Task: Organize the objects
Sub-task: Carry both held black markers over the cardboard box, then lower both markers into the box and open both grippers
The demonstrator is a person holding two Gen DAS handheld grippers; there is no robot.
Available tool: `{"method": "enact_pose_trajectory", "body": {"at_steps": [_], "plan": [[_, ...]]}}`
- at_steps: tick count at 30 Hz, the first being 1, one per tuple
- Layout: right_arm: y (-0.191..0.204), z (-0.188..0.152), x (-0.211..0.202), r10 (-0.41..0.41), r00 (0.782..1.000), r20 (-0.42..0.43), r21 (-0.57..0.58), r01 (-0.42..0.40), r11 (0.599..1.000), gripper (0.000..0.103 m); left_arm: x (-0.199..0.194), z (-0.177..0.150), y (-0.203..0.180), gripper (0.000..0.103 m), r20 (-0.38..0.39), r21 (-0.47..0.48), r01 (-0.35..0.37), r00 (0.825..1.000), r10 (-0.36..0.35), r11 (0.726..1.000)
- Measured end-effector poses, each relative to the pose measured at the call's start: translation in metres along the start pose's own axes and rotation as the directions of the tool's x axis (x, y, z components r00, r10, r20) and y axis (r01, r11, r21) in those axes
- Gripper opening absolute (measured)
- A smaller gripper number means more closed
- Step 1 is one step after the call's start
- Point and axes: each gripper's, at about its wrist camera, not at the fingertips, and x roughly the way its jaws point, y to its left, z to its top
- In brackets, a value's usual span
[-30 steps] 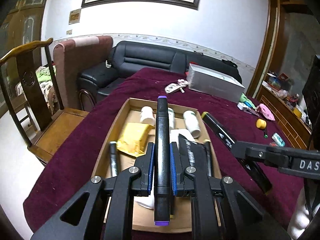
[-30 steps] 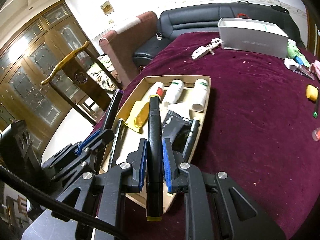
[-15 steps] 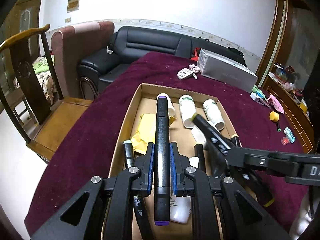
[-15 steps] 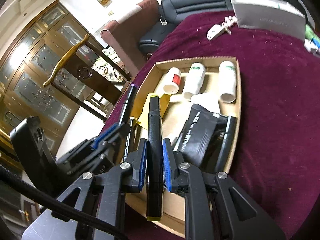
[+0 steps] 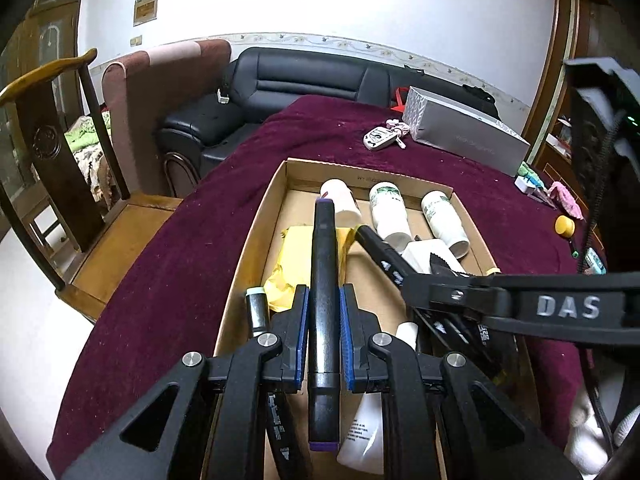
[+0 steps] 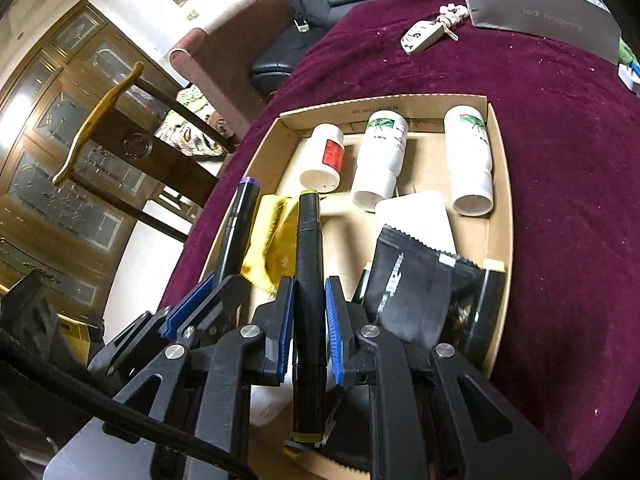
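My left gripper [image 5: 323, 312] is shut on a black marker with purple ends [image 5: 324, 300], held over the near part of a shallow cardboard box [image 5: 256, 240]. My right gripper [image 6: 307, 304] is shut on a black marker with yellow ends [image 6: 307, 280], held over the same box [image 6: 502, 152]. Each gripper shows in the other's view, the right one [image 5: 452, 292] beside the left, the left one [image 6: 208, 292] left of the right. In the box lie three white bottles [image 6: 380, 160], a yellow packet [image 6: 268, 240], a black pouch [image 6: 404, 284] and other markers.
The box sits on a maroon tablecloth [image 5: 168, 264]. A grey long box [image 5: 460, 136] and a key fob [image 5: 378, 138] lie at the far side. Small items lie at the right edge [image 5: 564, 224]. A wooden chair [image 5: 60, 168] stands left, a black sofa [image 5: 304, 80] behind.
Both grippers have moved forward and down over the box, each still holding its marker. The right gripper has come closer in beside the left.
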Motion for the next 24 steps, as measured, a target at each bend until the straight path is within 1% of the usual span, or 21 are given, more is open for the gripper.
{"method": "enact_pose_trajectory", "body": {"at_steps": [7,9,13,24], "plan": [[0.000,0.006,0.013,-0.028,0.999,-0.019,-0.002,0.028,1.000,0.014,0.007,-0.004,0.004,0.012,-0.009,-0.003,-0.010,1.000,0.009,1.000],[0.001,0.007,0.016,-0.035,0.999,-0.020,-0.007,0.035,0.999,0.014,0.007,-0.003,0.005,0.012,-0.005,-0.010,-0.002,1.000,0.002,1.000],[0.000,0.009,0.019,-0.045,0.999,-0.023,-0.012,0.045,0.999,0.014,0.006,-0.002,0.004,0.012,-0.001,0.001,-0.010,1.000,0.010,1.000],[0.002,0.009,0.022,-0.054,0.998,-0.017,-0.021,0.054,0.998,0.014,0.006,-0.001,0.005,0.013,0.004,-0.016,-0.010,1.000,0.010,1.000]]}}
